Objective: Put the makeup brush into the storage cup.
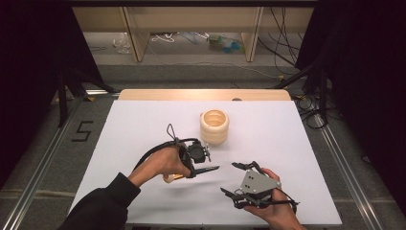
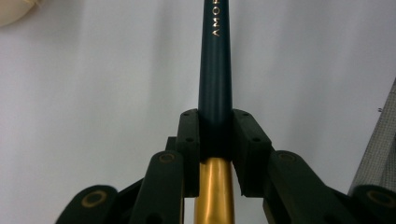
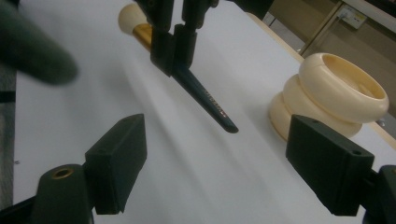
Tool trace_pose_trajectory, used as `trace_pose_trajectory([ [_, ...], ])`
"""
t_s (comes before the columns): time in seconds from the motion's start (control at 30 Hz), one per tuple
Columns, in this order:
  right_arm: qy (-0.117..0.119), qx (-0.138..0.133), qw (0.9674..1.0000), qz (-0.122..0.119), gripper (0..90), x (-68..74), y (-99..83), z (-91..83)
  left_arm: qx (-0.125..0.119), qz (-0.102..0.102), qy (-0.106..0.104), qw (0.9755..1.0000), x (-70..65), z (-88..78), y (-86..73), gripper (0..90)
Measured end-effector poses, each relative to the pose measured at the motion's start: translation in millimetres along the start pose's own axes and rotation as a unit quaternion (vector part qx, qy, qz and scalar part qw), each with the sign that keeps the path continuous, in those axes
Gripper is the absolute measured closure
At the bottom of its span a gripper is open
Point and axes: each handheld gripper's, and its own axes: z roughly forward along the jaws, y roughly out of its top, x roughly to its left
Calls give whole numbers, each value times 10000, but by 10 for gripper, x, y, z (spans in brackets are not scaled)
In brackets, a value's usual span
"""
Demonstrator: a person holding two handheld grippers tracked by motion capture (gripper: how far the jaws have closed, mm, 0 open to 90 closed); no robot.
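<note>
A makeup brush (image 1: 209, 169) with a dark handle, gold ferrule (image 2: 214, 191) and cream head (image 3: 130, 16) hangs just above the white table sheet (image 1: 143, 124). My left gripper (image 1: 190, 171) is shut on it where handle meets ferrule, and the handle tip points right toward my right gripper (image 1: 230, 178). In the left gripper view the jaws (image 2: 215, 130) clamp the dark handle (image 2: 215, 70). My right gripper (image 3: 219, 163) stands open, nothing between its pads, facing the brush (image 3: 205, 98). A cream ribbed holder (image 1: 214, 126) stands upright behind both grippers.
The holder (image 3: 336, 93) is hollow and open at the top, near the table's middle back. A wooden strip (image 1: 143, 94) runs along the table's far edge. Metal rails (image 1: 43, 158) flank the table. Shelving legs and cables lie on the floor beyond.
</note>
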Motion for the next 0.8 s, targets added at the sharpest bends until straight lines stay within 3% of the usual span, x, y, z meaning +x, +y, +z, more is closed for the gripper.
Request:
trace_pose_trajectory([
  [0.27, 3, 214, 9973, -705, 265, 81, 103, 165, 11, 47, -48, 10000, -28, -75, 78, 742],
  [0.4, -103, 312, 9934, -1102, 280, 117, 152, 228, 74, 111, -68, 9999, -62, -115, 122, 742],
  [0.47, -138, 319, 9921, -1209, 290, 127, 174, 253, 224, 158, -88, 9996, -76, -139, 156, 742],
  [0.5, -132, 339, 9910, -1289, 296, 131, 188, 270, 145, 149, -61, 9998, -83, -133, 165, 742],
  [0.7, -74, 435, 9879, -1485, 324, 146, 212, 334, 202, 246, -57, 9995, -108, -152, 230, 742],
  [0.8, -77, 452, 9881, -1470, 344, 145, 216, 351, 202, 236, -82, 9995, -121, -156, 244, 742],
])
